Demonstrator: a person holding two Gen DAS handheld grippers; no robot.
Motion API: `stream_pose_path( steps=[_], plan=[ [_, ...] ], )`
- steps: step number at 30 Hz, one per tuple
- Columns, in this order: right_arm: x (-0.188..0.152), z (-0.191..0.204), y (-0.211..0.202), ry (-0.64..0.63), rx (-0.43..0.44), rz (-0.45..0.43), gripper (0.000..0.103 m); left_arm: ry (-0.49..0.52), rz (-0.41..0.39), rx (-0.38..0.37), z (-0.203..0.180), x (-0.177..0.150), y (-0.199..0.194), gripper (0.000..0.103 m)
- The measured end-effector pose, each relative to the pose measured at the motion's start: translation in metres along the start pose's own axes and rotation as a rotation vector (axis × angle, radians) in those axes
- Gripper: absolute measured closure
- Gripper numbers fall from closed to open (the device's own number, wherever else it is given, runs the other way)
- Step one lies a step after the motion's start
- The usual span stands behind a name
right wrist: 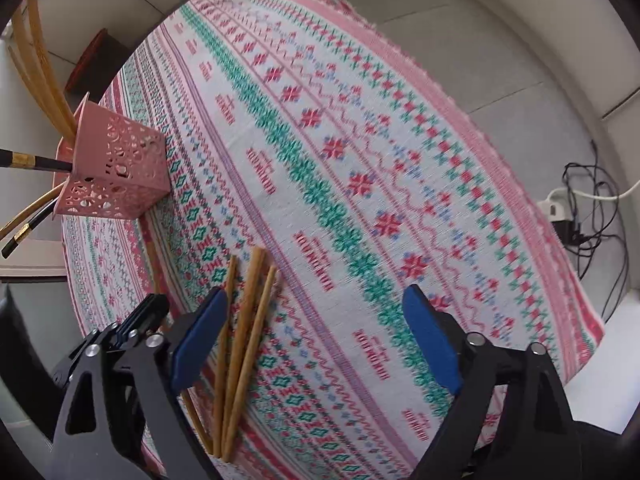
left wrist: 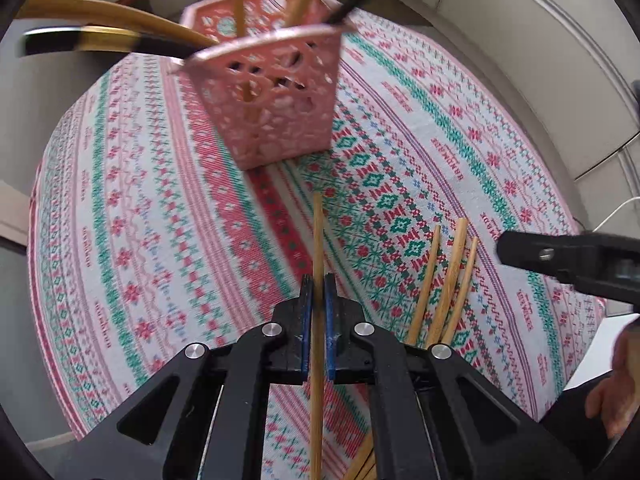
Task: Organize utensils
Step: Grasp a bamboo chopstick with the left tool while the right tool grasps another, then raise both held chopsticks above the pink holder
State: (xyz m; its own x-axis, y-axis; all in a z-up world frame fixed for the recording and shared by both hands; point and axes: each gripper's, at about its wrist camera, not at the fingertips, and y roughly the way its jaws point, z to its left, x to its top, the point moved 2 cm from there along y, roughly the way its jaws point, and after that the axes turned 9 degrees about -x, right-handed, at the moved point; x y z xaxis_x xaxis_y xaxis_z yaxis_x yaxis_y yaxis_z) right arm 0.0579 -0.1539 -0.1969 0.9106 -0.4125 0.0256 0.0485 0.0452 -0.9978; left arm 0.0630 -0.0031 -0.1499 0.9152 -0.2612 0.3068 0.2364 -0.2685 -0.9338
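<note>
On a table with a red, green and white patterned cloth [right wrist: 360, 152], the left gripper [left wrist: 319, 292] has its jaws clamped on one bamboo chopstick [left wrist: 318, 236], pointing toward a pink perforated utensil holder [left wrist: 276, 96] that already contains chopsticks. Three more loose chopsticks [right wrist: 240, 344] lie on the cloth just beside the right gripper [right wrist: 316, 340], whose jaws are wide apart. The held stick should probably be tilted upright over the holder's rim before release.

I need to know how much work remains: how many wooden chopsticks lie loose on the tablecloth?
3, side by side near the right gripper: left, middle, right. Another end by the table edge may be a fourth.
</note>
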Motion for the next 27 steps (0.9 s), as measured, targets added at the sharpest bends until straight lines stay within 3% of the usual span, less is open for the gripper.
stream_pose_path(
  steps=[2,4,6,14,15,16,17,21,27],
  plan=[
    [-0.002,0.006,0.005,-0.008,-0.003,0.013,0.035,-0.008,-0.024,-0.007,0.005,-0.005,-0.012,0.098],
    [-0.003,0.011,0.011,-0.018,-0.021,0.02,0.053,-0.011,-0.05,-0.006,0.007,-0.006,-0.024,0.098],
    [-0.004,0.013,0.016,-0.018,-0.043,0.018,0.06,-0.013,-0.064,-0.008,0.007,-0.008,-0.035,0.098],
    [-0.002,0.025,0.018,-0.028,-0.081,-0.032,0.063,-0.012,-0.095,0.005,0.008,0.013,-0.054,0.098],
    [-0.002,0.027,0.018,-0.032,-0.084,-0.043,0.069,-0.011,-0.102,0.006,0.007,0.014,-0.056,0.098],
    [0.0,0.035,0.021,-0.038,-0.074,-0.049,0.085,-0.012,-0.108,0.004,0.007,0.014,-0.061,0.098],
    [0.001,0.041,0.025,-0.036,-0.041,-0.029,0.093,-0.011,-0.117,0.001,0.005,0.013,-0.066,0.098],
    [0.004,0.034,0.025,0.004,0.05,0.005,0.098,0.009,-0.171,-0.024,0.0,0.016,-0.088,0.098],
    [0.001,0.017,-0.021,-0.04,0.094,-0.121,0.098,0.027,-0.266,-0.065,-0.003,0.018,-0.123,0.098]
  ],
)
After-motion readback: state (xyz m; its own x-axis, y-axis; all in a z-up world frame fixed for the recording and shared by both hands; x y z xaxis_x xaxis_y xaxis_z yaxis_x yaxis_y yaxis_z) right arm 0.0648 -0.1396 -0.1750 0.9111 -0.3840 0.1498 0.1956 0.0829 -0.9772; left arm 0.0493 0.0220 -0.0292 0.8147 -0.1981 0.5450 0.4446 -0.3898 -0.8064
